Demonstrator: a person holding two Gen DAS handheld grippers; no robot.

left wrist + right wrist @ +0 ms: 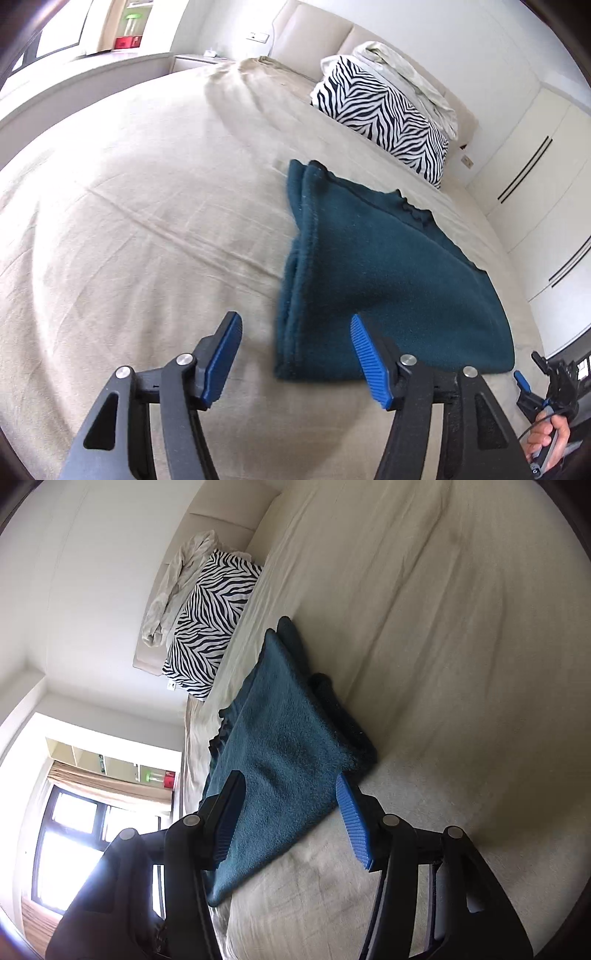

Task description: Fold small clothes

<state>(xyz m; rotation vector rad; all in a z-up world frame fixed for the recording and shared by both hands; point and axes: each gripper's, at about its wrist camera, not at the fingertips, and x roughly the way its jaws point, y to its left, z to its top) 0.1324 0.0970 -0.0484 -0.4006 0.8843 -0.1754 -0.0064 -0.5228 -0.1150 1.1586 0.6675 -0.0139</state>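
Note:
A dark teal fleece garment (pixel 380 266) lies folded in layers on the beige bed sheet (pixel 147 221), right of centre in the left wrist view. My left gripper (pixel 295 354) is open and empty, hovering over the garment's near left corner. The right gripper (pixel 524 384) shows at that view's lower right edge, beside the garment's near right corner. In the right wrist view the garment (pixel 280 738) lies between the open fingers of my right gripper (pixel 291 812), which holds nothing; this view is rolled sideways.
A zebra-print pillow (pixel 384 110) with a crumpled cream cloth (pixel 402 70) on it leans against the headboard behind the garment. White wardrobe doors (pixel 535 184) stand right of the bed. A window (pixel 74 842) is beyond the bed's edge.

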